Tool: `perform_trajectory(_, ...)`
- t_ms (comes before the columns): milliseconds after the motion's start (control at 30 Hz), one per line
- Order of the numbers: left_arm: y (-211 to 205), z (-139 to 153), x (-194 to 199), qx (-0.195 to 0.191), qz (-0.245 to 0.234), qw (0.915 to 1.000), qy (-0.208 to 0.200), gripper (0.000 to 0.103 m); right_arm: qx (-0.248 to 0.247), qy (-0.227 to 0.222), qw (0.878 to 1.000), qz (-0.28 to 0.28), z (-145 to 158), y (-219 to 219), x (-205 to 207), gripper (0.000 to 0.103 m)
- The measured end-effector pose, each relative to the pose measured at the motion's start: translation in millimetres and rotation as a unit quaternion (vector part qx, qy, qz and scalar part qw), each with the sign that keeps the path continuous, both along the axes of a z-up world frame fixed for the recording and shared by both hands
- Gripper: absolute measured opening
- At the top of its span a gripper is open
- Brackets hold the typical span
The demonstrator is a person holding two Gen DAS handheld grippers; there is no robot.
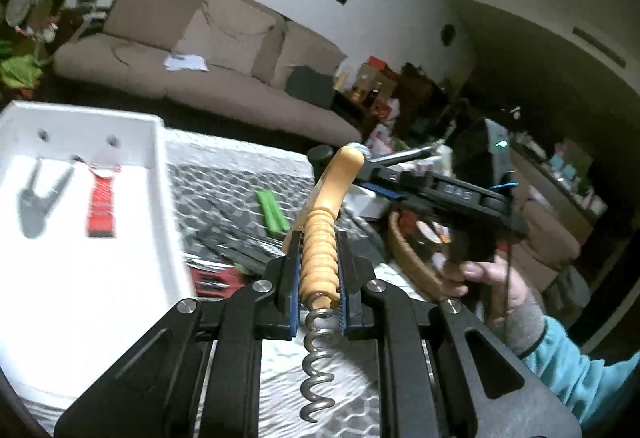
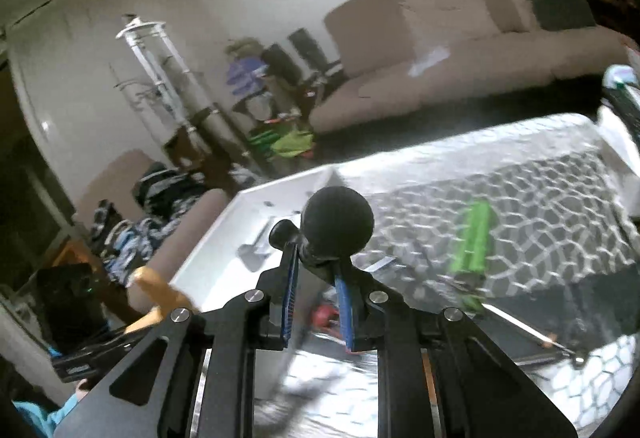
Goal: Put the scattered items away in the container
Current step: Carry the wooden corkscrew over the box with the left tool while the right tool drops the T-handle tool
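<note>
My left gripper (image 1: pixel 318 238) is shut on a corkscrew (image 1: pixel 322 234) with a ribbed wooden handle; its steel spiral hangs back between the jaws. It is held above the patterned cloth, right of the white tray (image 1: pixel 158 158). In the tray lie a grey clip (image 1: pixel 38 198) and a red ribbed item (image 1: pixel 103 208). My right gripper (image 2: pixel 316 250) is shut on a black tool with a round ball knob (image 2: pixel 338 214), held in the air right of the tray (image 2: pixel 224 234). It also shows in the left wrist view (image 1: pixel 344 162). A green item (image 1: pixel 272 210) lies on the cloth (image 2: pixel 474 236).
The table has a grey and white patterned cloth (image 2: pixel 540 206). A red and black item (image 1: pixel 214 278) and dark slim tools (image 1: pixel 236 242) lie beside the tray. A wicker basket (image 1: pixel 404 242) stands at the right. A beige sofa (image 1: pixel 224 54) is behind.
</note>
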State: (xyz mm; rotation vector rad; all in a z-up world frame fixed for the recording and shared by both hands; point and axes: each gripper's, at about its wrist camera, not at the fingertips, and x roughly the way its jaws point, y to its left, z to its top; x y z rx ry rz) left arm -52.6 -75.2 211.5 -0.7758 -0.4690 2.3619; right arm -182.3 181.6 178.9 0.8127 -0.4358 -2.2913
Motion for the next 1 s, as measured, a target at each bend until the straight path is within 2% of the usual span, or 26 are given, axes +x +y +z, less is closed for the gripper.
perform_trajectory(133, -47.2, 19.6, 3.5, -0.012, 0.04, 0.9991, -0.003, 0.013, -0.006, -0.002, 0.999, 0.043, 18.2, -48.7, -1.5, 0.018)
perform_trajectory(300, -117.8, 26.7, 0.4, -0.037, 0.103, 0.9937, -0.022, 0.013, -0.001, -0.022, 0.995, 0.096, 18.7, -115.0, -6.4, 0.018)
perform_trajectory(533, -182.1, 6.8, -10.3, -0.061, 0.16, 0.9839, -0.053, 0.013, 0.003, -0.107, 0.984, 0.145, -30.4, -202.9, -31.0, 0.018)
perform_trajectory(733, -210.9, -18.2, -27.1, -0.045, 0.175, 0.9812, -0.07, 0.013, 0.069, -0.172, 0.968, 0.169, -78.8, -270.3, -58.0, 0.017)
perform_trajectory(933, -227.8, -30.1, -38.0, -0.031, 0.169, 0.9828, -0.067, 0.013, 0.141, -0.206, 0.952, 0.176, -112.1, -307.4, -92.3, 0.017)
perform_trajectory(1000, -230.9, -30.9, -40.5, -0.027, 0.166, 0.9836, -0.065, 0.013, 0.158, -0.218, 0.946, 0.179, -121.4, -316.8, -105.0, 0.014)
